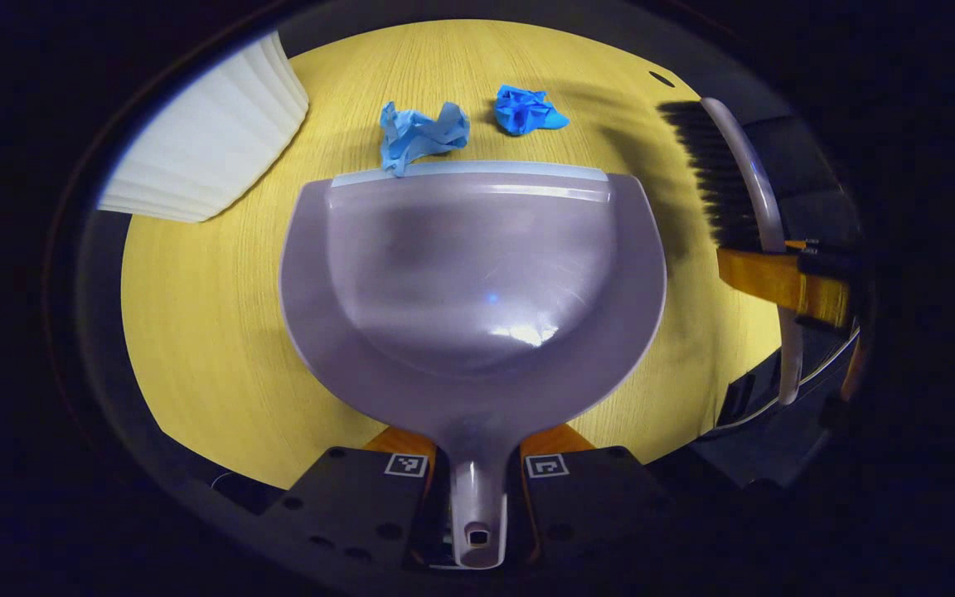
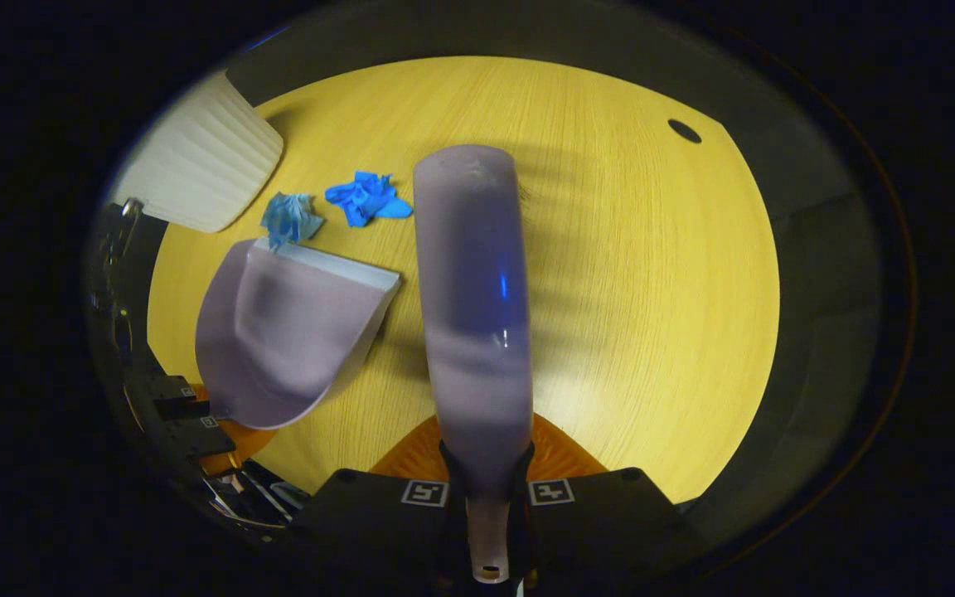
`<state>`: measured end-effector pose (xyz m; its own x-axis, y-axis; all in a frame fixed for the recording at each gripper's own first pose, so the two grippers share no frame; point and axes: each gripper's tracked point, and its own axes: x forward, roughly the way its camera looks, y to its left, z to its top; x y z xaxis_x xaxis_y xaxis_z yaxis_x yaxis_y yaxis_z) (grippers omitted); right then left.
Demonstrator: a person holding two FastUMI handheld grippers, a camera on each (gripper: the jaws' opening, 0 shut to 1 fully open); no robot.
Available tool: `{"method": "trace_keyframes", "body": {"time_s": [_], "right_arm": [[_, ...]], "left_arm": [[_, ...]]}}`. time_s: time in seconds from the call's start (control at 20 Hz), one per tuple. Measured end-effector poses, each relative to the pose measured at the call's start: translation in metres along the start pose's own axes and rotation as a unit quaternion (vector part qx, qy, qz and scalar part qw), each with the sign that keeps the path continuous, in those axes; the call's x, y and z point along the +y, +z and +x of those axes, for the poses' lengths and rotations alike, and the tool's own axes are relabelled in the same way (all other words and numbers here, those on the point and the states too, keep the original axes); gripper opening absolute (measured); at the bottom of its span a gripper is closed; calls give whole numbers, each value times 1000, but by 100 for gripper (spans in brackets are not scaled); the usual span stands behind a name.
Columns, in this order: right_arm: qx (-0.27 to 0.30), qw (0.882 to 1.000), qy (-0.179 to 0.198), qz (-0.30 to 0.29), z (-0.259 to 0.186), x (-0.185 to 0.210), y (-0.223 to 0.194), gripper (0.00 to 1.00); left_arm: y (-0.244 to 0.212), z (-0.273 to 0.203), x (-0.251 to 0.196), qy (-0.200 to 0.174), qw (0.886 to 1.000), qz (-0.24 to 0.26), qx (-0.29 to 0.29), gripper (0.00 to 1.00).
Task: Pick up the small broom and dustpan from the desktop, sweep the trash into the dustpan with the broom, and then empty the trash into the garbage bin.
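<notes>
My left gripper (image 1: 476,454) is shut on the handle of the grey dustpan (image 1: 472,274), which lies flat on the yellow desktop (image 1: 196,332). A pale blue crumpled scrap (image 1: 421,134) touches the pan's front lip. A darker blue scrap (image 1: 527,109) lies just beyond it. At the right the broom's black bristles (image 1: 705,178) hang above the desk, held by my right gripper (image 1: 784,282). In the right gripper view, my right gripper (image 2: 486,461) is shut on the broom (image 2: 473,315), whose grey back runs straight ahead. The dustpan (image 2: 287,332) and both scraps (image 2: 288,217) (image 2: 366,197) lie to its left.
A white ribbed garbage bin (image 1: 204,141) stands at the desk's far left, close to the scraps, also seen as the bin (image 2: 196,166) in the right gripper view. A small dark hole (image 2: 684,130) marks the desktop's far right. The desk's edge curves around near both grippers.
</notes>
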<state>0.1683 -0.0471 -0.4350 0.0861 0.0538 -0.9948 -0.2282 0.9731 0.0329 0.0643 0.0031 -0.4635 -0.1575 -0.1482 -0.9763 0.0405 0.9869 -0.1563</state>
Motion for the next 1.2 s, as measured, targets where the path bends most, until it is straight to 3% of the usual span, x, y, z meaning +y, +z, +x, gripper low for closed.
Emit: {"method": "trace_keyframes", "body": {"time_s": [0.1, 0.25, 0.35, 0.55, 0.75, 0.9, 0.95, 1.0, 1.1, 1.2], "right_arm": [[-26, 999, -22, -39, -2, -16, 35, 20], [-30, 986, -69, -151, 4, -44, 82, 20], [-16, 983, -52, -174, 13, -38, 105, 20], [3, 972, -38, -231, 38, -21, 151, 20], [49, 959, -10, -277, 72, 15, 155, 20], [86, 927, 6, -365, 78, 39, 140, 20], [96, 920, 40, -378, 79, 57, 131, 20], [111, 907, 60, -401, 77, 73, 121, 20], [124, 875, 62, -464, 79, 80, 114, 20], [154, 867, 112, -461, 72, 91, 102, 20]], "left_arm": [[1, -4, 11, 5, 1000, 10, -7, 27], [1, -15, 45, 51, 997, 58, -10, 26], [-2, -14, 63, 73, 994, 78, 8, 27], [-8, -11, 79, 79, 991, 104, 34, 27], [-4, -11, 87, 78, 986, 140, 48, 27], [-6, -10, 92, 92, 979, 172, 57, 26], [-7, -10, 91, 97, 976, 184, 57, 26], [-6, -9, 88, 98, 974, 197, 53, 25], [-19, -16, 90, 107, 966, 219, 84, 27], [-17, -15, 89, 106, 966, 226, 72, 26]]}}
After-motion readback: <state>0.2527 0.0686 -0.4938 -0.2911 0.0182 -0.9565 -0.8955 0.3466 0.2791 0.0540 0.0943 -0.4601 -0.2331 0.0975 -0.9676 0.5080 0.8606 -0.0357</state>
